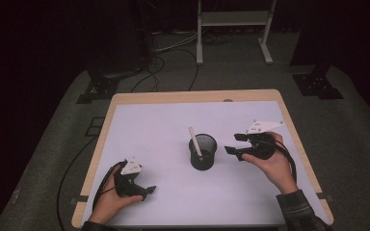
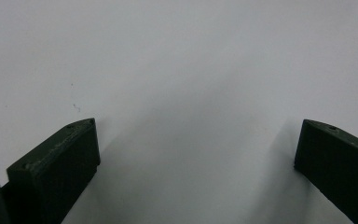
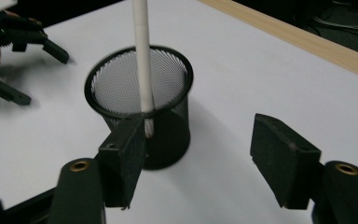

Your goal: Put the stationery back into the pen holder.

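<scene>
A black mesh pen cup (image 1: pixel 203 152) (image 3: pixel 142 112) stands upright near the middle of the white table sheet (image 1: pixel 173 125). A white pen (image 1: pixel 195 141) (image 3: pixel 142 60) leans inside it, sticking out above the rim. My right gripper (image 1: pixel 234 144) (image 3: pixel 198 156) hovers open just right of the cup, its jaws apart with nothing between them. My left gripper (image 1: pixel 146 191) (image 2: pixel 196 154) rests open near the front left of the sheet, its jaws wide over bare white surface. In the right gripper view the left gripper (image 3: pixel 23 70) shows far off beyond the cup.
The wooden table edge (image 1: pixel 192 95) (image 3: pixel 303 39) frames the white sheet. Beyond the table lie cables (image 1: pixel 159 62) on grey floor, a white stand frame (image 1: pixel 231 29) and dark stand bases (image 1: pixel 318 84).
</scene>
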The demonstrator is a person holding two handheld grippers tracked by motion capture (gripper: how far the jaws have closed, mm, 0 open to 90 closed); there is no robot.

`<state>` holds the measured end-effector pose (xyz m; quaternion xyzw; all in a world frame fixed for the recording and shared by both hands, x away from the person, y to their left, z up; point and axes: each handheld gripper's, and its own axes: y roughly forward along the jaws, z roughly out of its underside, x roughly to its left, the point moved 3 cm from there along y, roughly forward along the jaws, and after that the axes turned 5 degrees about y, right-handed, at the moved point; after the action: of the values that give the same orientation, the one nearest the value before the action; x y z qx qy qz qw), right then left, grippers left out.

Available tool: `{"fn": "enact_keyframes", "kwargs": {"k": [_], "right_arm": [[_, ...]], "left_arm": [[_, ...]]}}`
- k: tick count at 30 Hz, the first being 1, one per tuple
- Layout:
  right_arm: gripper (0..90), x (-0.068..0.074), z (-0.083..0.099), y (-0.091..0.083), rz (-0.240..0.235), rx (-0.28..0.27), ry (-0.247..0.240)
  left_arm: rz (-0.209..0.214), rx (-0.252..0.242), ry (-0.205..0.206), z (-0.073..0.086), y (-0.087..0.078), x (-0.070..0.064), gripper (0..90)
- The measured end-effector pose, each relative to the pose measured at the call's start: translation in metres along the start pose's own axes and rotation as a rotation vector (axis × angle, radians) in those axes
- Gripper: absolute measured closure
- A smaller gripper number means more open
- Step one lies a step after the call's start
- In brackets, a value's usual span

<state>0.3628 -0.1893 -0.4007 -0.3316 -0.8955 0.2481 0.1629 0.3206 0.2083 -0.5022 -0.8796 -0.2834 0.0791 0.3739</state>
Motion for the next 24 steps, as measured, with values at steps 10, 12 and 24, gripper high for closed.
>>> {"fn": "enact_keyframes", "kwargs": {"k": [10,12,24], "right_arm": [[26.7,-0.007,0.033,-0.017,0.053,0.031,0.019],[26.0,-0.008,0.040,-0.020,0.060,0.035,0.024],[22.8,-0.013,0.070,-0.029,0.118,0.080,0.049]], "left_arm": [[0.000,0.003,0.003,0.000,0.000,0.000,0.0],[-0.001,0.003,0.007,0.000,0.000,0.000,0.0],[0.000,0.003,0.006,0.000,0.000,0.000,0.0]]}}
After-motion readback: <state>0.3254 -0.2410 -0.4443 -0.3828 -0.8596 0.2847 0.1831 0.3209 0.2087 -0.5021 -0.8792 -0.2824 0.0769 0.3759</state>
